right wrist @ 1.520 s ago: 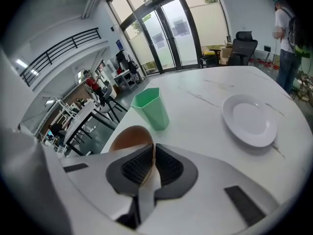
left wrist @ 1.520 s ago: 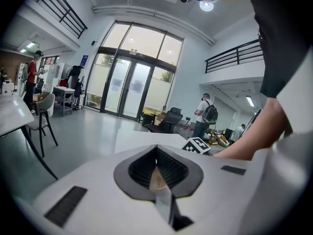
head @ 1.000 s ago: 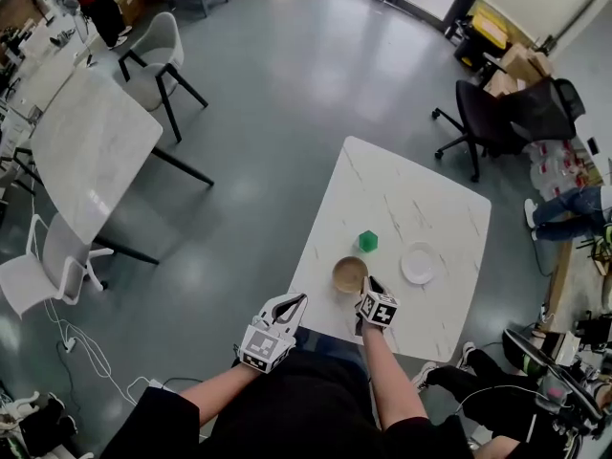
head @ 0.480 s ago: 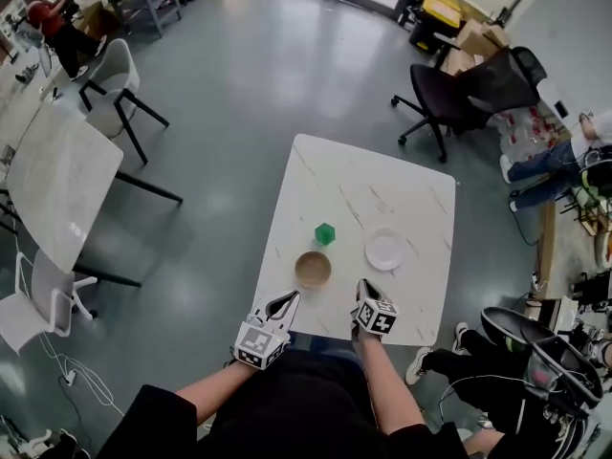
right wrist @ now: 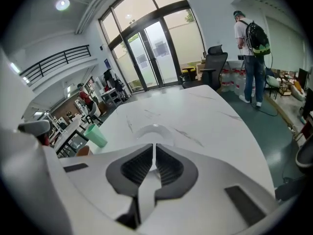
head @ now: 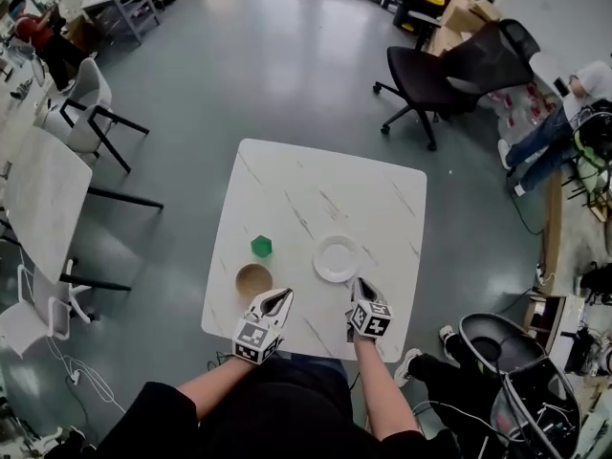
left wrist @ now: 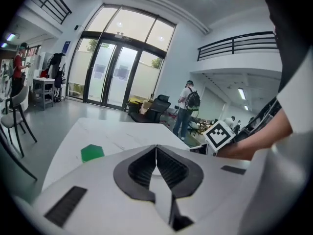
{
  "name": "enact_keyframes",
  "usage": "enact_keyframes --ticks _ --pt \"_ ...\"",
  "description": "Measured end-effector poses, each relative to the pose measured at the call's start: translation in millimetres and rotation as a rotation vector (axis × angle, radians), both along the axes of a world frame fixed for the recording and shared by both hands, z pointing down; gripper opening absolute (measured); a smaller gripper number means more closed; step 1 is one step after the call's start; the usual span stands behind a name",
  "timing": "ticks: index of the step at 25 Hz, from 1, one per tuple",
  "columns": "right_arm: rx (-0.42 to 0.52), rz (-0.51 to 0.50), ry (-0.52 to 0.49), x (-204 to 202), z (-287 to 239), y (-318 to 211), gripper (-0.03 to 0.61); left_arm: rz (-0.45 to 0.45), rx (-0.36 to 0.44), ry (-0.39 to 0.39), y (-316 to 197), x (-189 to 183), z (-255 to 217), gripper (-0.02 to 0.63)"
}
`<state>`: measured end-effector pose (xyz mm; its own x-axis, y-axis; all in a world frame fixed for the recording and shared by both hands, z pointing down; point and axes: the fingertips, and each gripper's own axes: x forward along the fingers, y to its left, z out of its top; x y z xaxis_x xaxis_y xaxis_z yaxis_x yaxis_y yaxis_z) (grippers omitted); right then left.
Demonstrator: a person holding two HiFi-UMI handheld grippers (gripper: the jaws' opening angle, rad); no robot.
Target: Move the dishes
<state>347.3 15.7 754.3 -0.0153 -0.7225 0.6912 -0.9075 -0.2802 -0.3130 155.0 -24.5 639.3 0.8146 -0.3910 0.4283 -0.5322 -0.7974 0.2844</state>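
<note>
On the white marble table (head: 316, 194) a brown bowl (head: 253, 279) sits near the front edge, with a green cup (head: 260, 247) just behind it and a white plate (head: 337, 258) to their right. My left gripper (head: 279, 297) hovers right of the bowl, shut and holding nothing; its own view shows the shut jaw tips (left wrist: 156, 148) and the green cup (left wrist: 92, 152). My right gripper (head: 358, 285) is just in front of the plate, shut and holding nothing. In the right gripper view its tips (right wrist: 154, 148) point at the plate (right wrist: 154, 131), with the cup (right wrist: 95, 135) and bowl (right wrist: 83, 151) at left.
A black office chair (head: 442, 75) stands beyond the table's far right corner. A second white table (head: 33, 204) and white chairs (head: 91, 98) are at left. A person with a backpack (right wrist: 249, 53) stands at right, and gear lies on the floor at lower right (head: 497, 342).
My right gripper has moved from beside the bowl to in front of the plate. My left gripper has come forward over the table edge beside the bowl. The dishes have not moved.
</note>
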Motion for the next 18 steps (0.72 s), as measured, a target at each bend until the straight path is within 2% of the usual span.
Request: enact_keyframes --ticks 5,8,11,14,16,18 --pt "-0.021 -0.072 -0.056 35 21 -21 0.029 -0.034 -0.029 -0.097 -9 45 39 0.018" --pt "-0.073 -0.114 -0.065 44 38 -29 0.031 -0.07 -0.073 -0.121 -21 62 60 0.017" --pt "-0.084 -0.145 -0.076 45 48 -38 0.031 -0.104 -0.109 -0.145 -33 73 80 0.017" --pt "-0.1 -0.156 -0.099 45 55 -43 0.045 -0.069 -0.177 -0.197 -33 85 106 0.019" --pt "-0.118 -0.156 -0.116 47 60 -44 0.095 -0.043 -0.216 -0.233 -30 92 123 0.02" --pt "-0.132 -0.161 -0.127 48 65 -44 0.098 -0.057 -0.242 -0.258 -34 94 138 0.023"
